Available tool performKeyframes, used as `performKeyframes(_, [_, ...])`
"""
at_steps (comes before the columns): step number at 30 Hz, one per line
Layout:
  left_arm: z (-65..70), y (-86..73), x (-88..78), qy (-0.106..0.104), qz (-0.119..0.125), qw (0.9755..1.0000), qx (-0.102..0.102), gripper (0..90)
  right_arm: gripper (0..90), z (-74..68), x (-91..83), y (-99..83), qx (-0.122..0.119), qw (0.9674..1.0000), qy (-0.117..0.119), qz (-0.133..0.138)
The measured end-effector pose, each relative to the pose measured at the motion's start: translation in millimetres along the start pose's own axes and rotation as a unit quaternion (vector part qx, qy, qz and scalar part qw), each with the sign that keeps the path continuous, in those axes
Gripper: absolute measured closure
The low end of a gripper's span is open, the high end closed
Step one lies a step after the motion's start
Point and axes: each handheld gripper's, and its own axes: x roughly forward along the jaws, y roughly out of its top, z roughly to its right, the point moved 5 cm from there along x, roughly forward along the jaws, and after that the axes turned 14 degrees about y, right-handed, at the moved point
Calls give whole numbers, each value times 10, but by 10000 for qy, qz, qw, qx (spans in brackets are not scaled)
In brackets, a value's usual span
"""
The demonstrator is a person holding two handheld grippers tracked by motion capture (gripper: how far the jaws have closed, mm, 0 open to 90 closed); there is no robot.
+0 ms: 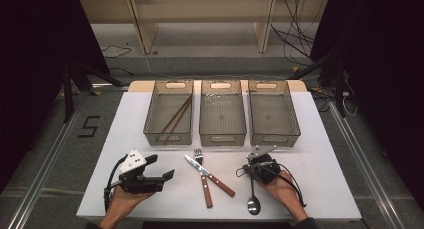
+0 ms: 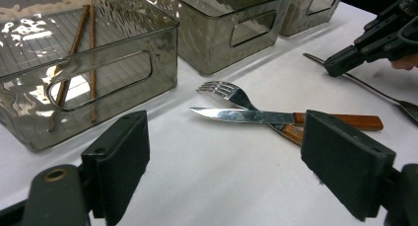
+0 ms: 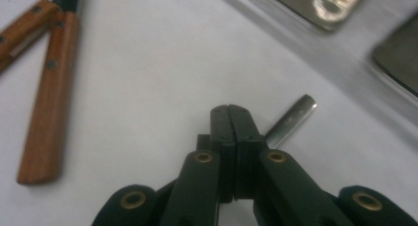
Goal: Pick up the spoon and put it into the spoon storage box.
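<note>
Sorting cutlery into the three clear bins at the far side of the white table (image 1: 100,189); the spoon looks to be the piece in hand. Right gripper (image 3: 230,112) is clenched on the spoon's handle (image 3: 292,120), jaws pressed together with the flat end of the handle poking out past them. In the high view the spoon (image 1: 253,201) lies on the table near the front edge, bowl toward the person, handle running up under the right gripper (image 1: 259,165). Cannot tell whether it has left the surface yet.

Left gripper (image 2: 224,157) is released, jaws spread wide with nothing between them, pointed at the fork (image 2: 224,91) and knife (image 2: 246,116), which lie crossed on the table between the two hands.

Left bin (image 1: 169,114) already holds a pair of chopsticks (image 1: 176,116). Middle bin (image 1: 223,134) and right bin (image 1: 287,129) look empty.

Judgement: grasp step done or nearly so. Next move calls for lifting the spoon clear and carrying it forward over a bin rim, most likely the right bin just ahead. A grip so near the handle's end may let the heavy bowl droop or swing, so a slow lift seems wise.
</note>
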Motion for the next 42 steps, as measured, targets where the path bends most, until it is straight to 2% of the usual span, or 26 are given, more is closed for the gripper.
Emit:
performKeyframes(15, [12,4,5,-17,3,10000,4,184,900,160,-415,-425,581,9980,-239,-75])
performKeyframes(31, [35,5,3,-35,5,10000,45,184,900,157,-732,-781,831,9954,-448,-159])
performKeyframes(38, [33,2,5,-28,-3,10000,44,184,900,147,-804,-854,922,9945,-470,-178])
performKeyframes(42, [32,7,3,-37,27,10000,28,184,885,142,-841,-840,867,9950,-468,-132])
